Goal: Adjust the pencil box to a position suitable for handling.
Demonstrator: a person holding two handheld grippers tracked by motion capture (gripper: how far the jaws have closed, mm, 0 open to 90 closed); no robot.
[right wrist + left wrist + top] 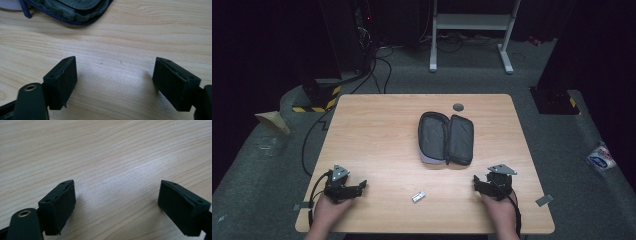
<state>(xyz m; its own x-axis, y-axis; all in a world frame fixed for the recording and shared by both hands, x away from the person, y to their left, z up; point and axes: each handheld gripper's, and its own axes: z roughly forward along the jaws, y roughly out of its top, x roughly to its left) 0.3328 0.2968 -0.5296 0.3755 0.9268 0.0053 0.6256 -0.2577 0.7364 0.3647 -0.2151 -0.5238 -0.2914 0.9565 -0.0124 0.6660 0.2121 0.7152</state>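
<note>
My 2 grippers rest at the near edge of the pale wood-grain laminate desk (377, 125), 1 at each corner. The small silver-and-white rectangular item (418, 196), apparently a flash drive or similar, lies flat on the desk between them, near the front edge. Its long axis runs diagonally, the far end angled toward my right.

The relation that governs the coming move: the small item lies inboard of both sets of jaws. My right gripper (482, 186) is slightly nearer to it than my left gripper (354, 188), so I judge the right hand better placed for the pick. I would need to turn the jaws across the short width of the item, not along its length.

Jaw state:
1. Left jaws: spread wide, nothing between them; in the left gripper view they frame bare desk.
2. Right jaws: spread wide, nothing between them; in the right gripper view they frame bare desk, with the pouch edge beyond.

The open grey fabric zip pouch (446, 138) lies farther out, past the desk centre, well apart from the small item. It is folded open like a book into 2 soft halves with a woven lining and a blue-edged zip. The pouch is soft and will deform; the small item is hard, thin and low, so I expect little height to grip.
</note>
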